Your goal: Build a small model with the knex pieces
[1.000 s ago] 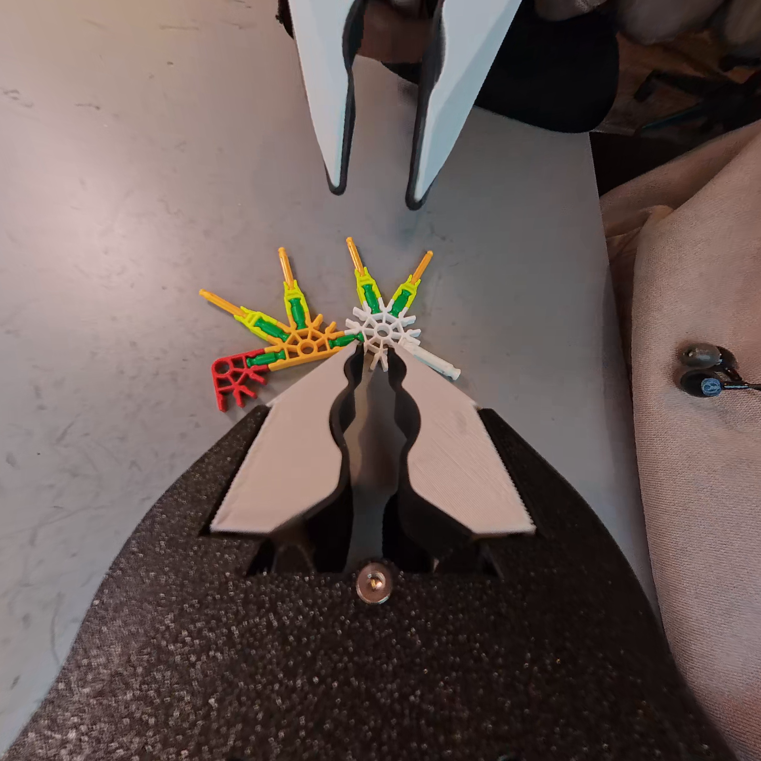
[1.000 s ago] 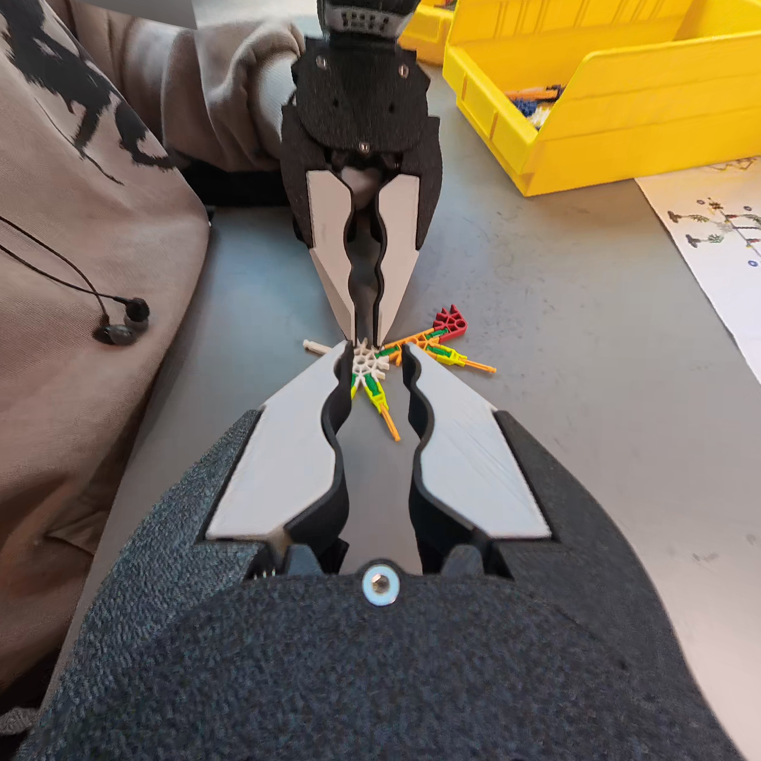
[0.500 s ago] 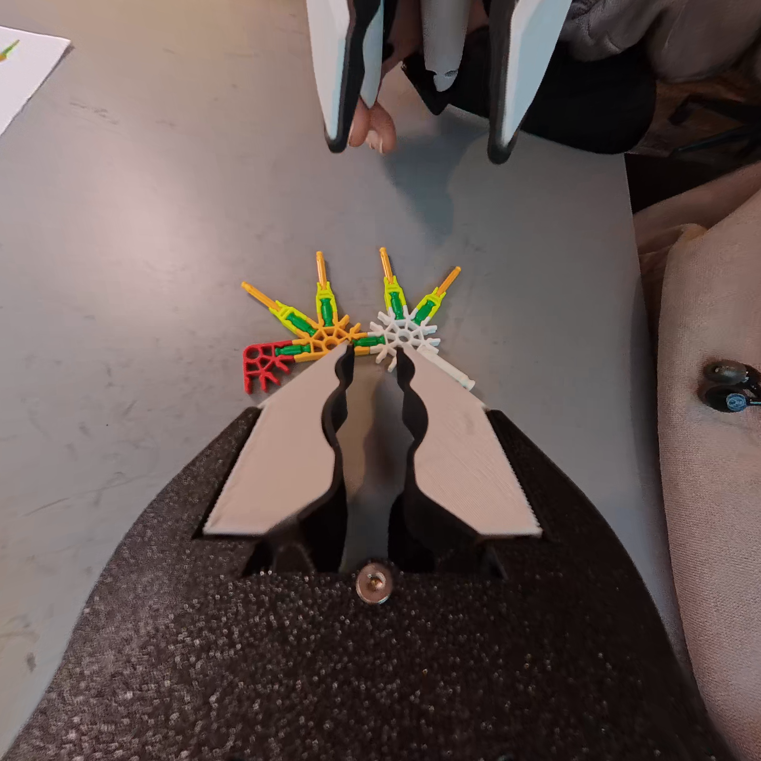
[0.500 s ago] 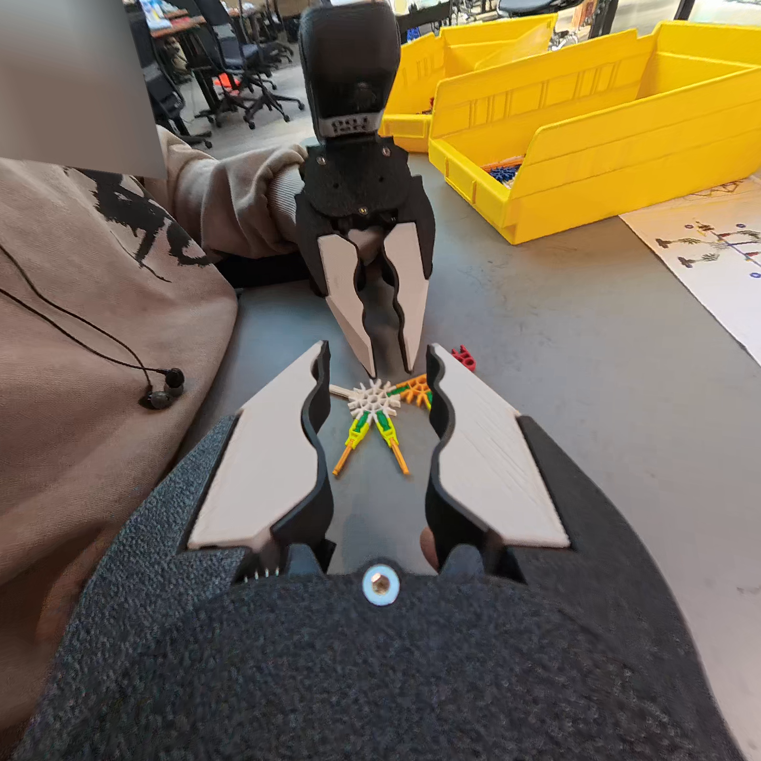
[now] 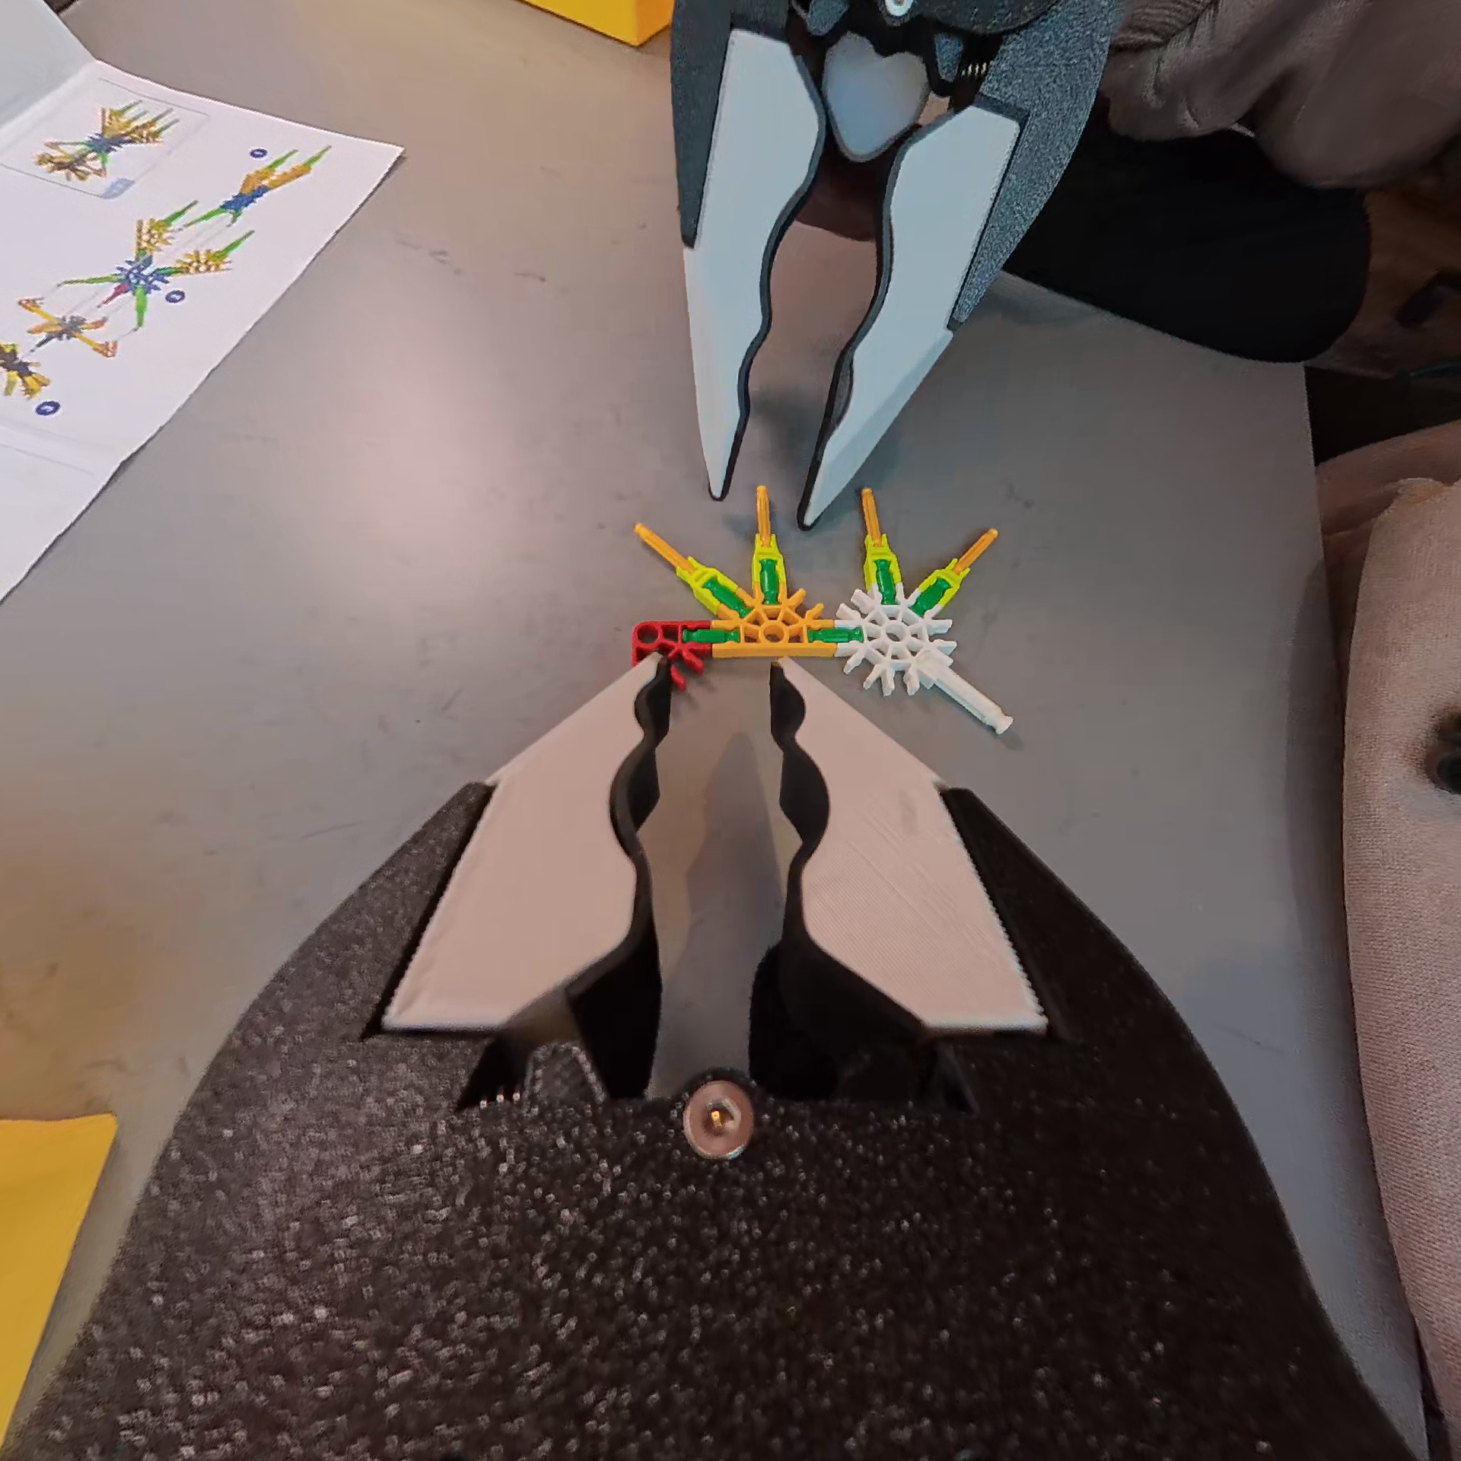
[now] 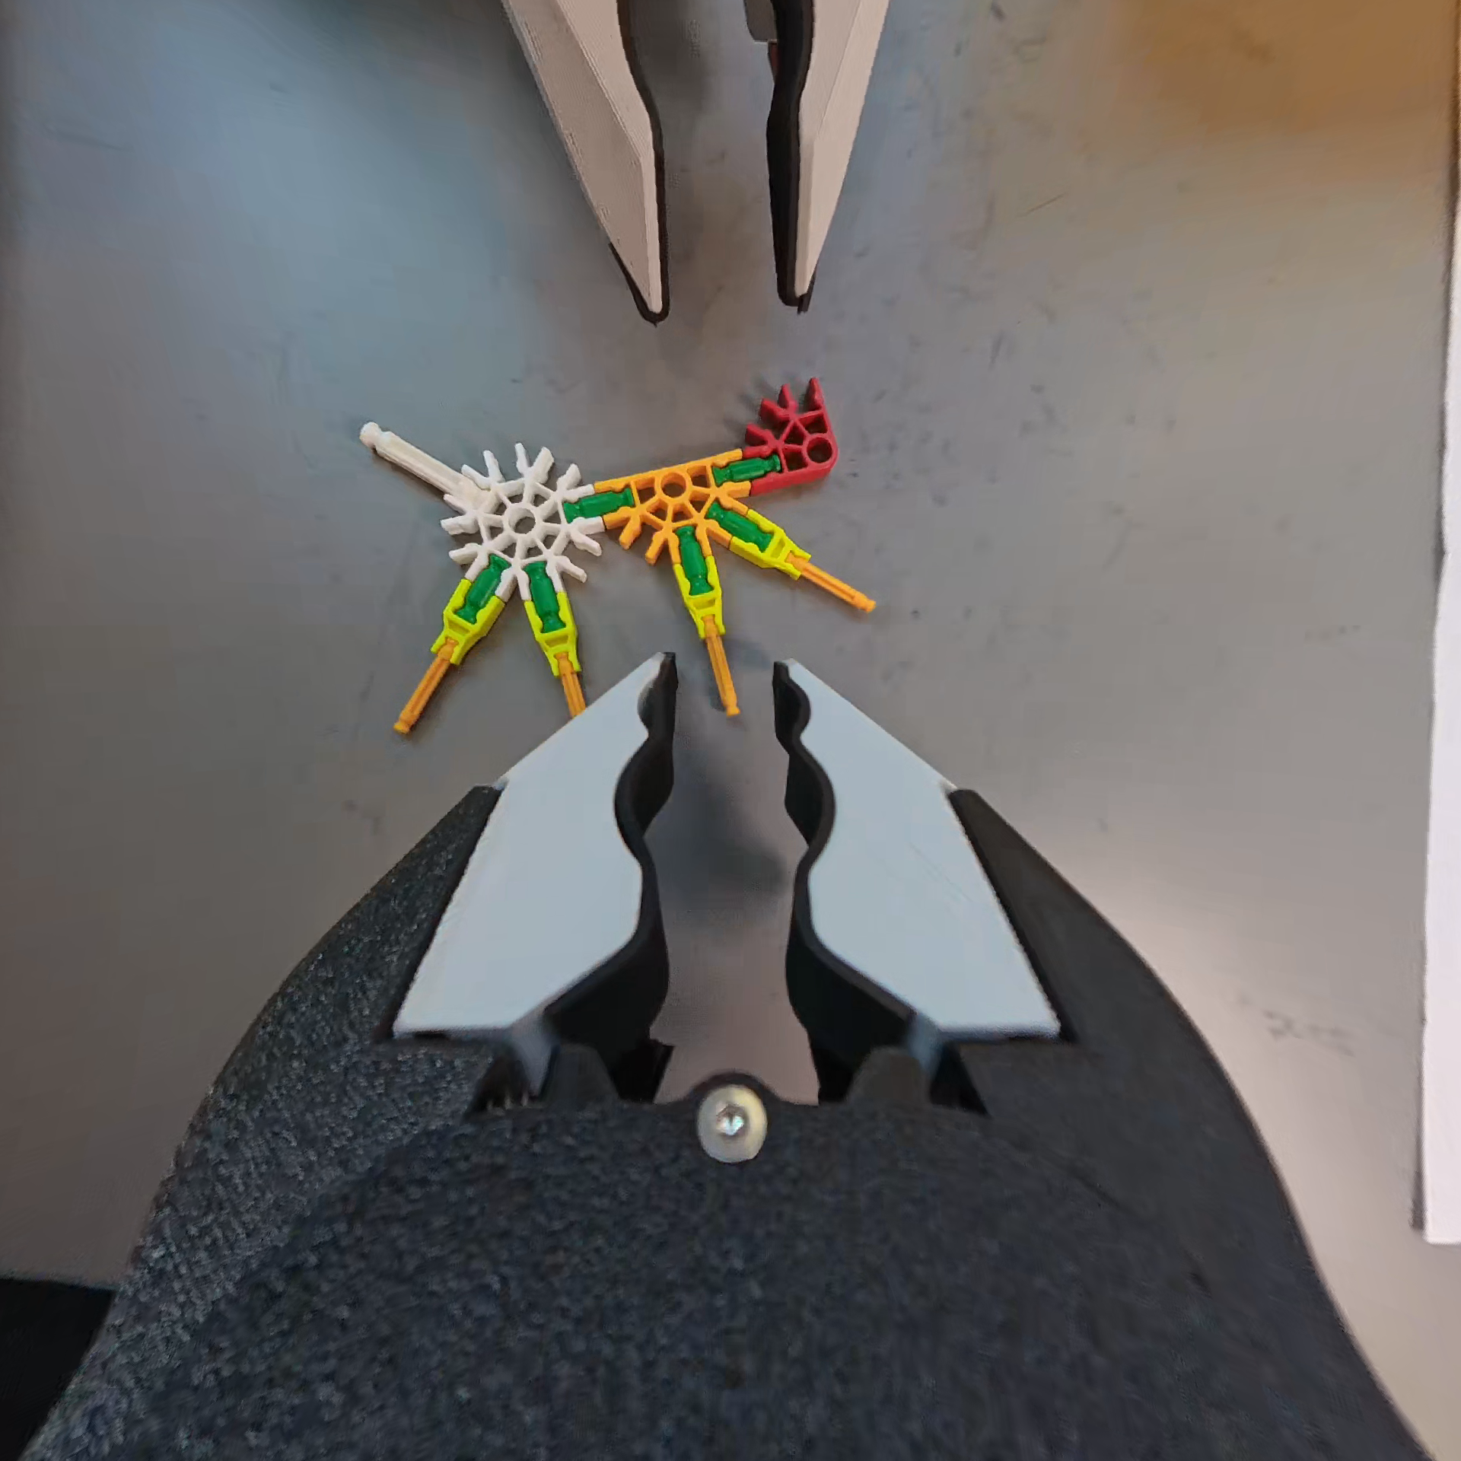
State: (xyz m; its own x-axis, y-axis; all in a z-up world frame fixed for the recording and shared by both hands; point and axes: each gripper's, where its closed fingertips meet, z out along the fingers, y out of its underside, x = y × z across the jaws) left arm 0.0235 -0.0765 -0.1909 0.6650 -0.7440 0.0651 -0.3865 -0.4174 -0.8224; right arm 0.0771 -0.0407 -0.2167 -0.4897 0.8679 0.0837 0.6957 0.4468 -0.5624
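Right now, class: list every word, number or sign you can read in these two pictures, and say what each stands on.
Nothing can be read.
On the instruction sheet: small blue marks beside the drawings, too small to read.
On the toy model: no writing visible.

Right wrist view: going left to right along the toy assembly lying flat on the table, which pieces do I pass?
White rod → white snowflake connector → green rod → orange half-circle connector → red corner connector.
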